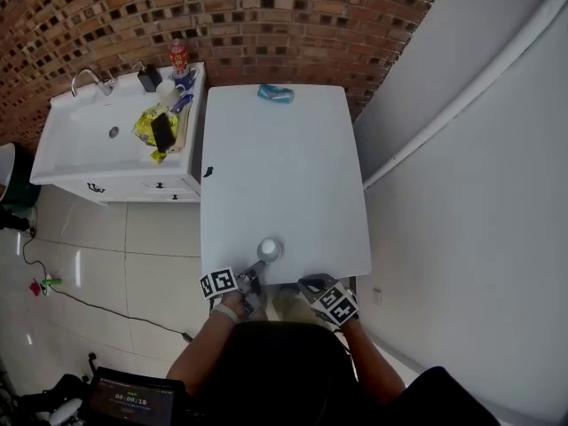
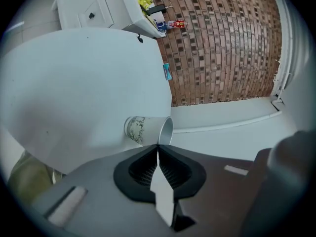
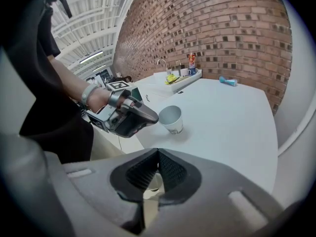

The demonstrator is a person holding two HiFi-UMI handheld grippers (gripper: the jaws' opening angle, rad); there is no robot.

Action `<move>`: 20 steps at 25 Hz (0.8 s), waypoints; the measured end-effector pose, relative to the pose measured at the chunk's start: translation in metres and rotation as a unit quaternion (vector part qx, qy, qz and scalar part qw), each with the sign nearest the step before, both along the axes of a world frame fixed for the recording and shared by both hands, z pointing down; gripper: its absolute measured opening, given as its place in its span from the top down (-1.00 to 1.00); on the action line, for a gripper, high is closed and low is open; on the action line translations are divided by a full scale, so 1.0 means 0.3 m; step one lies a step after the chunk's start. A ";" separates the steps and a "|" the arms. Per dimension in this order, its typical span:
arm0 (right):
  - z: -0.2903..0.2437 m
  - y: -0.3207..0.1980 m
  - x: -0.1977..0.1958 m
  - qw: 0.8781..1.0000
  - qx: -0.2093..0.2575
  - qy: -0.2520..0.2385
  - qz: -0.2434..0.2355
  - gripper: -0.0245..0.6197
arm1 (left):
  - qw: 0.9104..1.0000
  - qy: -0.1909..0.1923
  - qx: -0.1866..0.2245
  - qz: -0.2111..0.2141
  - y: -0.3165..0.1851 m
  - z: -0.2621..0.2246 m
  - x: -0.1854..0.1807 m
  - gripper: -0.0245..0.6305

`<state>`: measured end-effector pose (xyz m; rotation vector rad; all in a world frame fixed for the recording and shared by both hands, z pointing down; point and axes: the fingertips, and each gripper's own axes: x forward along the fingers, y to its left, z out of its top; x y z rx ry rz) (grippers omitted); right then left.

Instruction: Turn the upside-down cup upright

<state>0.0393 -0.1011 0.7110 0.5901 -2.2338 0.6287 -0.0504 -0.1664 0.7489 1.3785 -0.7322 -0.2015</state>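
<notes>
A white paper cup (image 1: 269, 250) with a faint green print stands upright, mouth up, near the front edge of the white table (image 1: 284, 167). In the right gripper view the cup (image 3: 173, 119) rests on the tabletop with my left gripper (image 3: 155, 116) at its near rim. In the left gripper view the cup's rim (image 2: 166, 131) runs straight into the closed jaw tips, so my left gripper (image 2: 158, 148) looks shut on the rim. My right gripper (image 1: 307, 284) is shut on nothing at the table's front edge, to the right of the cup and apart from it.
A white sink cabinet (image 1: 89, 140) with a faucet, a bottle (image 1: 179, 56) and yellow items stands to the table's left. A blue object (image 1: 276, 93) lies at the table's far edge. Brick wall behind, white wall (image 1: 479, 149) along the right. Cables on the tiled floor.
</notes>
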 end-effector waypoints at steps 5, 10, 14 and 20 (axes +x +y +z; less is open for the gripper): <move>0.002 0.034 -0.020 1.000 0.000 0.005 0.009 0.95 | 1.000 0.002 0.013 0.002 -0.011 -0.008 -0.019 0.84; -0.008 0.064 -0.063 1.000 -0.003 0.013 0.023 0.95 | 1.000 0.009 0.021 0.013 -0.027 -0.030 -0.051 0.83; -0.015 0.082 -0.092 0.999 -0.003 0.019 0.037 0.95 | 0.999 0.013 0.023 0.027 -0.031 -0.033 -0.074 0.78; -0.019 0.104 -0.112 0.998 -0.001 0.023 0.062 0.95 | 0.997 0.003 0.038 0.062 -0.013 -0.053 -0.112 0.77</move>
